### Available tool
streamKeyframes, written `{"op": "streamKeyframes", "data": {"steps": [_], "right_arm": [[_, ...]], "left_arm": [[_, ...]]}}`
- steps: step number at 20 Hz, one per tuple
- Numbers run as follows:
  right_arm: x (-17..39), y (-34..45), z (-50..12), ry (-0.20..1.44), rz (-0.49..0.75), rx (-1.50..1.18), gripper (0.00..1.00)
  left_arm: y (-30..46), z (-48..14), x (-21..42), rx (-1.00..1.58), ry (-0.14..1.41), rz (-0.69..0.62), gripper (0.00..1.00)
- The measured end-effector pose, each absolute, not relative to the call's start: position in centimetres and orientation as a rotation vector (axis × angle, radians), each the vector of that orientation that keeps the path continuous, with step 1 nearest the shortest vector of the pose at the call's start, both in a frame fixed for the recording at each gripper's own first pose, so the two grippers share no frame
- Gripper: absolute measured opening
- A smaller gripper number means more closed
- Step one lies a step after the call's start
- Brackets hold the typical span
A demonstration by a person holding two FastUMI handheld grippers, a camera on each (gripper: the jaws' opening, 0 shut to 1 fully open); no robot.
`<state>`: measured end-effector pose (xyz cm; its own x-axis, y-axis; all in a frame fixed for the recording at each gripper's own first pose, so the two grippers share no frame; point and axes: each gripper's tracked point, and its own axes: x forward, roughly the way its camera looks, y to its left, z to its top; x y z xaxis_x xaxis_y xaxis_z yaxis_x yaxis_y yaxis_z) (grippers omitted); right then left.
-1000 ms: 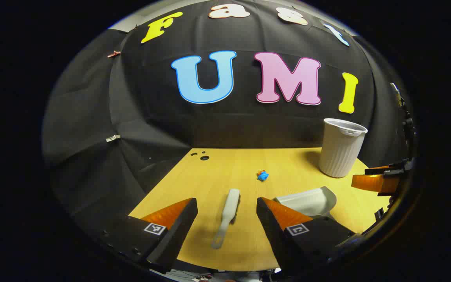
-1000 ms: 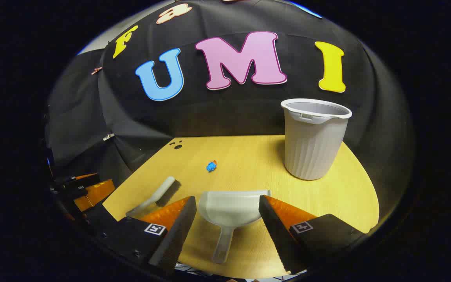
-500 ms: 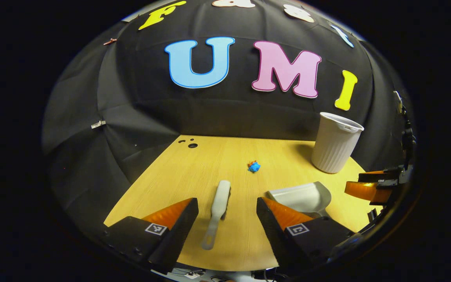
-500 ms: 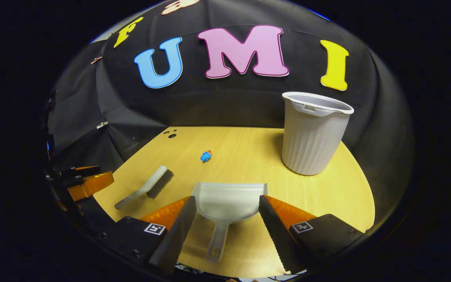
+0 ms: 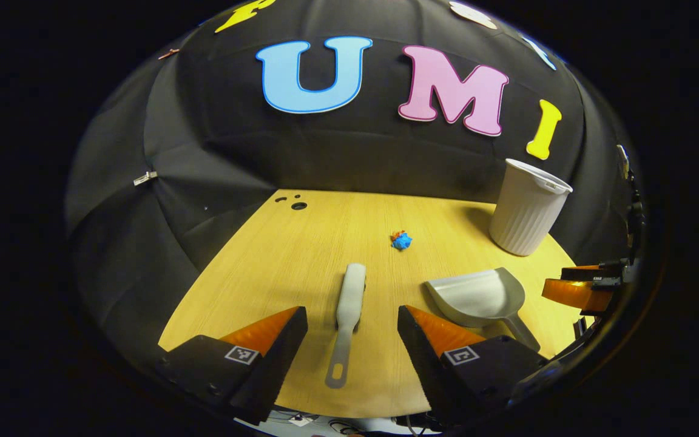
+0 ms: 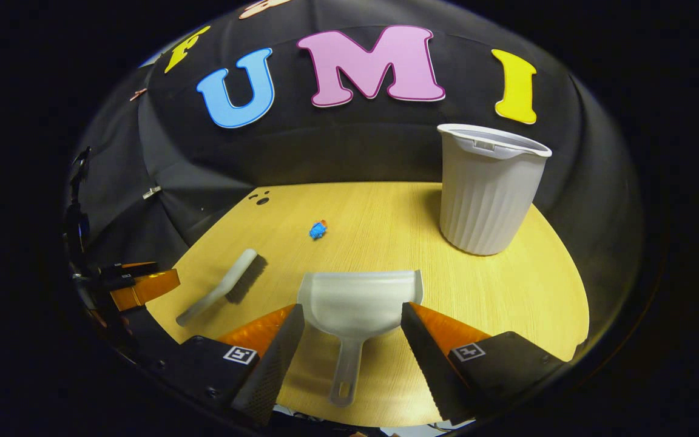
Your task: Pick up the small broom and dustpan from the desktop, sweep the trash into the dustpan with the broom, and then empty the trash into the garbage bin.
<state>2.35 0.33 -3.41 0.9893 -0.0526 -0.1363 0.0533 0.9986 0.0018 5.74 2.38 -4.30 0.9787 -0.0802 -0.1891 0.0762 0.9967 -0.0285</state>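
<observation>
Both grippers, left gripper over the broom and right gripper over the dustpan, gape wide and empty; both tools look light, rigid plastic, best gripped at their slim handles.

We cannot tell what the small blue and orange scrap is. The left gripper's finger covers the dustpan's near corner, and the broom's bristles face away.
</observation>
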Motion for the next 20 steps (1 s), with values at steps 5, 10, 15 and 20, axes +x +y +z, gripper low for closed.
{"op": "streamKeyframes", "data": {"steps": [5, 10, 15, 20], "right_arm": [[3.1, -0.1, -5.0, 0.184, -0.066, 0.021, 1.00], [3.9, -0.3, -7.0, 0.227, -0.075, 0.056, 1.00], [4.0, -0.8, -8.6, 0.257, -0.078, 0.077, 1.00], [4.1, -1.1, -9.5, 0.279, -0.086, 0.091, 1.00]], "left_arm": [[1.8, -6.6, 9.0, -0.020, 0.291, -0.147, 0.96], [2.1, -10.5, 12.6, 0.019, 0.454, -0.155, 0.96], [2.2, -13.5, 15.1, 0.013, 0.611, -0.142, 0.96], [2.2, -14.9, 16.5, 0.032, 0.694, -0.123, 0.96]]}}
